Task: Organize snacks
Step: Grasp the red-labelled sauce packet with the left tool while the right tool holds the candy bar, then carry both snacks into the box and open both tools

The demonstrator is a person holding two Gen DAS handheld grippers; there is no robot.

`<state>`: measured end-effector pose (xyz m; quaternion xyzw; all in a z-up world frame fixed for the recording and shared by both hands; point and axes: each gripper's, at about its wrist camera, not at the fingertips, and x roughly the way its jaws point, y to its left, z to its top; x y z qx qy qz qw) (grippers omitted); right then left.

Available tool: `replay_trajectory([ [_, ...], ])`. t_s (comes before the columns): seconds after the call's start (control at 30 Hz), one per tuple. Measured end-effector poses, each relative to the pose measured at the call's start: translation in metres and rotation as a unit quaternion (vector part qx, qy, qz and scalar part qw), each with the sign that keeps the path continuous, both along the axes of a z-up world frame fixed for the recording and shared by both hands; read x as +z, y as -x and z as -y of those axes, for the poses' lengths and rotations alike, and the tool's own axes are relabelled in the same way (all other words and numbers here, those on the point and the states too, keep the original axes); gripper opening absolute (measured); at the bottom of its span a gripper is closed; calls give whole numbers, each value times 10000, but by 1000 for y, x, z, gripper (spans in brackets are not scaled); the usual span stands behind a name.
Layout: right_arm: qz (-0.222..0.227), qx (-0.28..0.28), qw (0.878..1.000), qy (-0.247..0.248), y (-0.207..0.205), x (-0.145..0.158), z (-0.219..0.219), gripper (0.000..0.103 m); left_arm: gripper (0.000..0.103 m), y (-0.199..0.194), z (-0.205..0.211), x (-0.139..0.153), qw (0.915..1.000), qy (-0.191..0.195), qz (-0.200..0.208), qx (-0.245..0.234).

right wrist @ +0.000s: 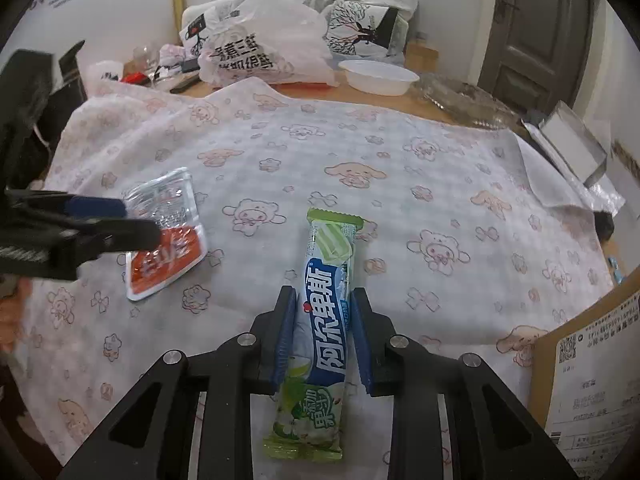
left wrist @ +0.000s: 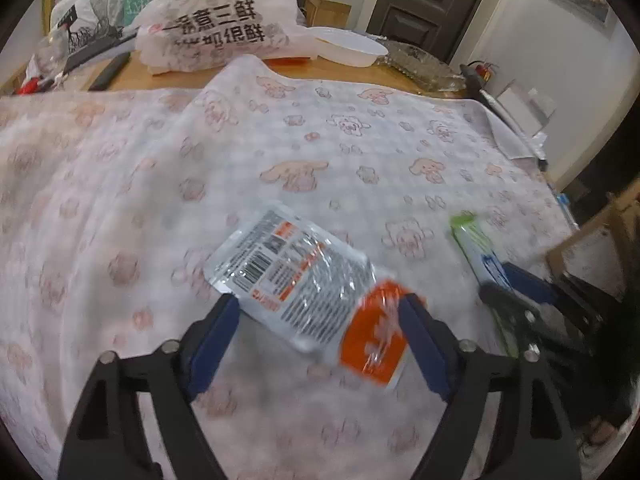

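Left gripper [left wrist: 320,312]: its blue-padded tongs stand wide apart over the patterned cloth [left wrist: 280,152], with the silver-and-orange pouch [left wrist: 308,292] lying flat between them, slanted from 10 o'clock to 4 o'clock. The left pad sits at the pouch's silver lower corner and the right pad at its orange end; whether either pad presses the pouch cannot be told, as the view is blurred. From the right wrist view, the same pouch [right wrist: 168,232] lies at 9 o'clock, partly covered by the left gripper's fingers [right wrist: 100,220]. Right gripper [right wrist: 324,320]: its tongs are drawn in against both long edges of the green-and-blue candy stick [right wrist: 326,312], clamped at about its middle. The stick runs from 6 o'clock to 12 o'clock, its green tail projecting back between the tong arms and its green head pointing away over the cloth. At 12 o'clock beyond the cloth stand a white printed plastic bag [right wrist: 260,56] and a white bowl [right wrist: 378,76]. A cardboard box [right wrist: 592,380] sits at 4 o'clock.
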<state>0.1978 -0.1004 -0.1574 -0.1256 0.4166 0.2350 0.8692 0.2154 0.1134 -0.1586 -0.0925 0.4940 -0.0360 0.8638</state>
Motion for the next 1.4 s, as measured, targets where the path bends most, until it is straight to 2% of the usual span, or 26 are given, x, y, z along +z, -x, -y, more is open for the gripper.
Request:
replay_trajectory([
  [0.27,-8,57,10000,-20,3,1,5,23,83,-31,40,-5,9980,-569,71,-254],
  [0.37,-12,63,10000,-23,4,1,5,23,84,-30,50,-9,9949,-936,171,-325],
  [0.47,4,55,10000,32,6,0,6,26,83,-20,45,-8,9939,-1055,245,-221],
  [0.57,22,3,10000,84,6,0,7,30,80,-8,35,-8,9948,-954,359,-36],
  [0.63,30,-4,9999,96,6,-1,7,30,67,-5,35,-7,9943,-963,446,-60],
  [0.7,23,3,10000,84,5,0,7,29,67,-5,37,-7,9938,-984,510,-75],
  [0.73,11,30,10000,59,5,0,7,22,67,-5,39,-7,9935,-988,561,-92],
  [0.97,94,124,9998,81,10,1,4,22,66,-3,35,-5,9947,-815,617,-114],
  [1.17,166,429,9988,-137,29,14,-9,22,66,23,29,26,9916,-864,963,-53],
  [1.4,464,840,9939,-543,70,60,-26,22,66,78,19,69,9879,-674,1392,76],
])
